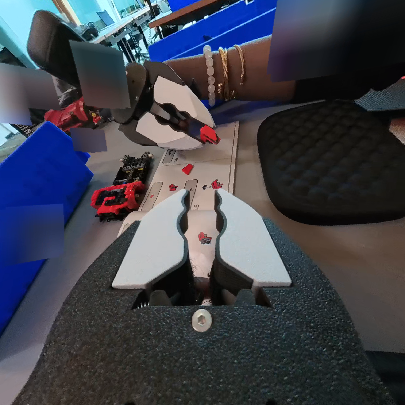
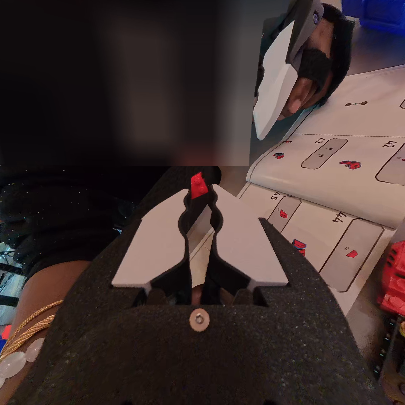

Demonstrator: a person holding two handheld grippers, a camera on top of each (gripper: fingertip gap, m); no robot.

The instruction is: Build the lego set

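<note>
One red wedge plate [image 2: 199,185] pinched lengthwise in the right gripper [image 2: 199,192], pointing forward past its tips; left gripper [image 1: 201,192] spread, empty

Booklet [image 1: 221,153] on table [image 1: 328,274], under left gripper [image 1: 201,192]; loose piece [image 1: 187,169] on it, ahead. Car [image 1: 118,198] left of gripper — chassis [image 1: 133,167] just behind car, cushion [image 1: 333,162] right.

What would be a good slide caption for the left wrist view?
Right gripper holds a red brick above the instruction booklet; left gripper waits open.
</note>
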